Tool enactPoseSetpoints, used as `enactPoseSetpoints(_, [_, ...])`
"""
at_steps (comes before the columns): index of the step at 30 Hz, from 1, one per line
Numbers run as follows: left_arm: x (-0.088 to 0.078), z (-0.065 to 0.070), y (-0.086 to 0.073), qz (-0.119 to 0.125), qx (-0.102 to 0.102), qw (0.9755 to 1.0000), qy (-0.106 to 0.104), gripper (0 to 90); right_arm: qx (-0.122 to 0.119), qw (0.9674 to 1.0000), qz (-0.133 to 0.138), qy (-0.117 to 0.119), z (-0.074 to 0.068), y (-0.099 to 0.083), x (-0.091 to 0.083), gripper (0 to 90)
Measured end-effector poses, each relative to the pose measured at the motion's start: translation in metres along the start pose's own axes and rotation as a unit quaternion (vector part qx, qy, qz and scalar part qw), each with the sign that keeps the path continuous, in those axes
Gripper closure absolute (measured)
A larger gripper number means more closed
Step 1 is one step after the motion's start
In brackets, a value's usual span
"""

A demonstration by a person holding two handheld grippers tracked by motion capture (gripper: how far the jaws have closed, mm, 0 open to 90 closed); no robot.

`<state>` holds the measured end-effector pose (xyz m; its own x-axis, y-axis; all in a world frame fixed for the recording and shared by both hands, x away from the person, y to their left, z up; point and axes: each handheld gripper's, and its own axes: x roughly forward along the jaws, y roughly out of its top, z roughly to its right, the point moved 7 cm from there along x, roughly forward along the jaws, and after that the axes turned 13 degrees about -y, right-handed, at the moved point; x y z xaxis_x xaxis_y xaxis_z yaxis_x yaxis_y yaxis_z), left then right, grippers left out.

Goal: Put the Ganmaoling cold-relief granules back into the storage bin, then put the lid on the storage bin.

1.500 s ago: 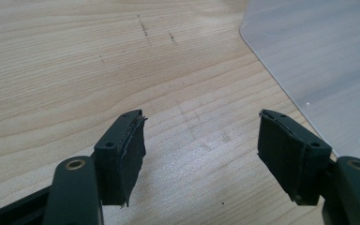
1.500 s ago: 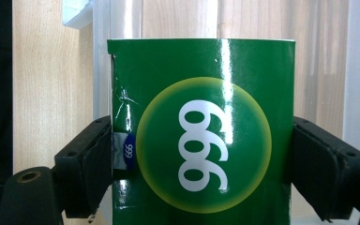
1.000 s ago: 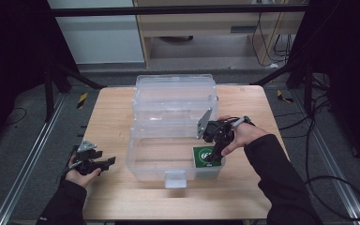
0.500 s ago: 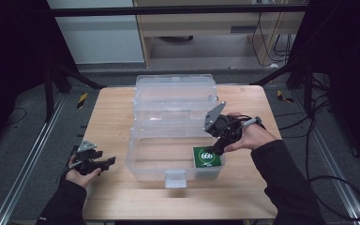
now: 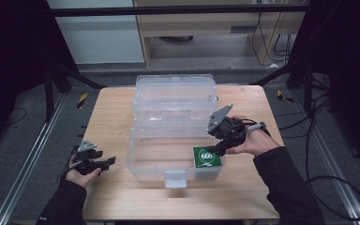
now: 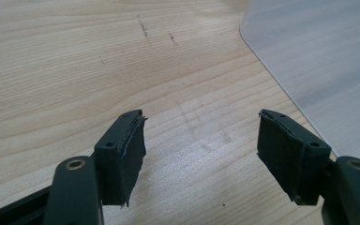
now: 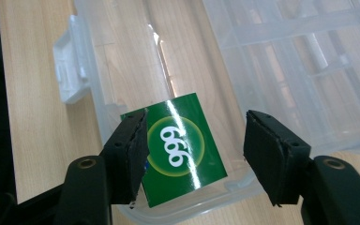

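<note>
Wooden table (image 5: 112, 112): right gripper (image 5: 219, 151) above box (image 5: 143, 161), empty jaws just narrowing, card (image 5: 206, 157) dropped inside; left gripper (image 5: 104, 162) spread, idle. Next, probably shutting lid (image 5: 174, 93).

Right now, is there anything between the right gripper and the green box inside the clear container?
Nothing visible. The right gripper hangs open just above the green box, which lies in a corner of the clear container. The container is open on top, so no wall or lid blocks the way.
</note>
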<state>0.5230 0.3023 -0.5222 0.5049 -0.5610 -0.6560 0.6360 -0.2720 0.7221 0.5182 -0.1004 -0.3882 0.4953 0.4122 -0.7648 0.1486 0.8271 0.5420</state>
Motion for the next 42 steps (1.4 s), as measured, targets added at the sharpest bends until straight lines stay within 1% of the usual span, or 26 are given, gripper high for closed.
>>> enactPoseSetpoints(3, [0.0, 0.001, 0.0, 0.0, 0.001, 1.0, 0.0, 31.4, -0.002, 1.0, 0.0, 0.002, -0.007, 0.001, 0.002, 40.1])
enactPoseSetpoints(9, [0.001, -0.001, 0.0, -0.002, -0.001, 1.0, -0.001, 31.3, -0.009, 0.9998, 0.002, 0.018, -0.026, 0.01, 0.01, 38.7])
enactPoseSetpoints(12, [0.0, -0.001, 0.0, 0.0, 0.0, 1.0, 0.0, 31.2, -0.009, 0.9997, -0.005, 0.024, -0.032, 0.015, 0.017, 38.6])
enactPoseSetpoints(13, [0.0, -0.001, 0.0, 0.002, 0.0, 1.0, 0.0, 31.2, -0.01, 0.9995, -0.006, 0.029, -0.035, 0.016, 0.02, 38.6])
enactPoseSetpoints(17, [0.0, 0.0, 0.001, 0.002, -0.002, 1.0, -0.001, 31.1, -0.022, 0.9991, -0.012, 0.034, -0.043, 0.019, 0.029, 39.6])
enactPoseSetpoints(20, [-0.001, -0.001, 0.001, 0.004, -0.001, 1.0, 0.002, 31.0, -0.03, 0.9987, -0.016, 0.039, -0.048, 0.021, 0.035, 40.0])
enactPoseSetpoints(21, [-0.002, -0.001, 0.002, 0.004, -0.001, 1.0, 0.003, 31.0, -0.029, 0.9987, -0.017, 0.038, -0.05, 0.022, 0.037, 40.2])
enactPoseSetpoints(24, [-0.002, 0.0, 0.002, 0.006, 0.0, 1.0, 0.004, 31.0, -0.033, 0.9982, -0.019, 0.046, -0.054, 0.024, 0.042, 40.5])
enactPoseSetpoints(27, [-0.002, 0.0, 0.003, 0.004, 0.0, 1.0, 0.004, 31.0, -0.032, 0.9977, -0.023, 0.054, -0.059, 0.026, 0.044, 40.5])
enactPoseSetpoints(30, [-0.001, 0.0, 0.003, 0.004, 0.0, 1.0, 0.003, 31.0, -0.032, 0.9975, -0.021, 0.06, -0.062, 0.027, 0.045, 40.9])
enactPoseSetpoints(32, [-0.002, 0.0, 0.003, 0.006, -0.001, 1.0, 0.002, 31.0, -0.029, 0.9974, -0.021, 0.063, -0.065, 0.026, 0.046, 41.7])
enactPoseSetpoints(36, [-0.003, 0.001, 0.005, 0.01, 0.0, 0.9999, 0.0, 31.1, -0.04, 0.9964, -0.029, 0.069, -0.07, 0.024, 0.051, 42.4])
enactPoseSetpoints(40, [-0.005, 0.001, 0.008, 0.016, 0.0, 0.9999, -0.001, 31.6, -0.04, 0.9959, -0.033, 0.074, -0.071, 0.022, 0.055, 45.1])
enactPoseSetpoints(42, [-0.006, 0.001, 0.011, 0.019, 0.001, 0.9998, -0.002, 32.1, -0.038, 0.9954, -0.036, 0.08, -0.073, 0.021, 0.057, 45.8])
